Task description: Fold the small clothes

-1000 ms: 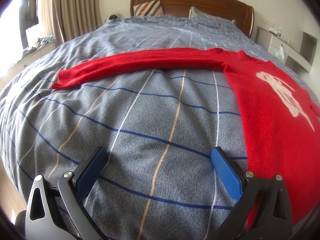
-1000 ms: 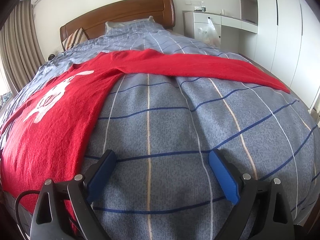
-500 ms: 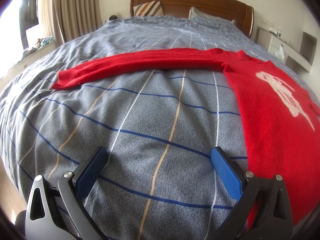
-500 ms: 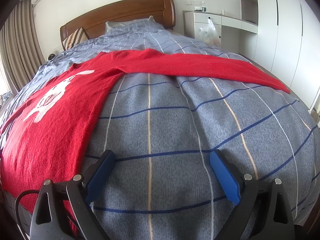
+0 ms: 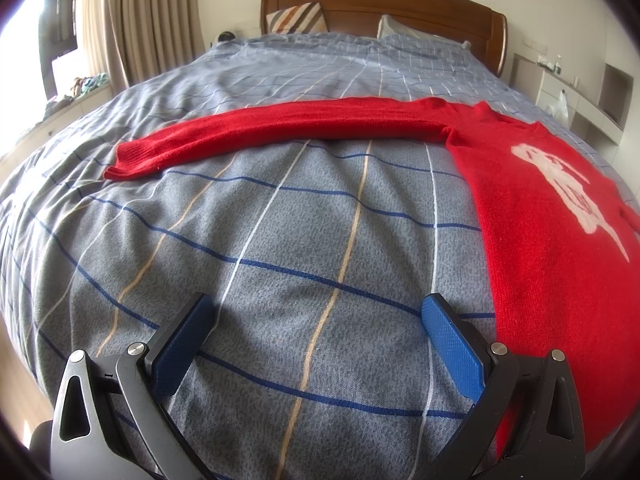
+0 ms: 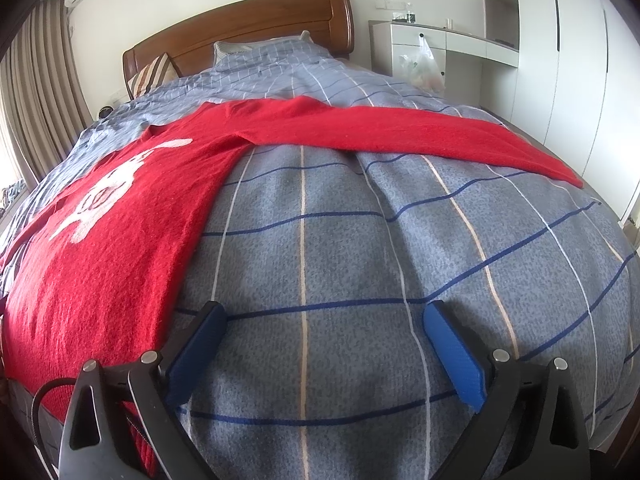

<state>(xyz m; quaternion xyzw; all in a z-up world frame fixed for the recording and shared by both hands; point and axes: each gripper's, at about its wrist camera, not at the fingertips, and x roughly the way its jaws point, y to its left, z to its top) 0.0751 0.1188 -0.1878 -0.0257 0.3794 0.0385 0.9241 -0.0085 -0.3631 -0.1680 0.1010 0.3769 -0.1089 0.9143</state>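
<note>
Two grippers are seen at the bottom of their frames, both held low over the bed. The left gripper (image 5: 316, 320) is shown with its blue-padded jaws spread wide and released, nothing caught between them, only the grey checked bedspread (image 5: 280, 240) beneath. The right gripper (image 6: 324, 328) is likewise seen with jaws parted wide and empty, over the same bedspread (image 6: 360, 260).

Just beyond, the red sweater (image 5: 552, 208) is laid flat on the bed. In the left wrist view its body fills the right side of the frame, the hem edge running close beside the right-hand finger. In the right wrist view the sweater (image 6: 120, 240) is spread across the left side, its edge passing just beside the left-hand finger. A white figure is knitted on the chest.

Further up, one sleeve (image 5: 280, 128) is stretched out straight toward the left of the left wrist frame, the cuff ended at mid-left. The other sleeve (image 6: 420, 132) is stretched toward the right in the right wrist frame, its cuff reached near the bed's right edge.

At the far end, pillows and a striped cushion (image 5: 296, 18) are propped against the wooden headboard (image 5: 384, 4). Curtains (image 5: 140, 20) are hung at upper left, and white cabinets (image 6: 560, 40) are seen at upper right.
</note>
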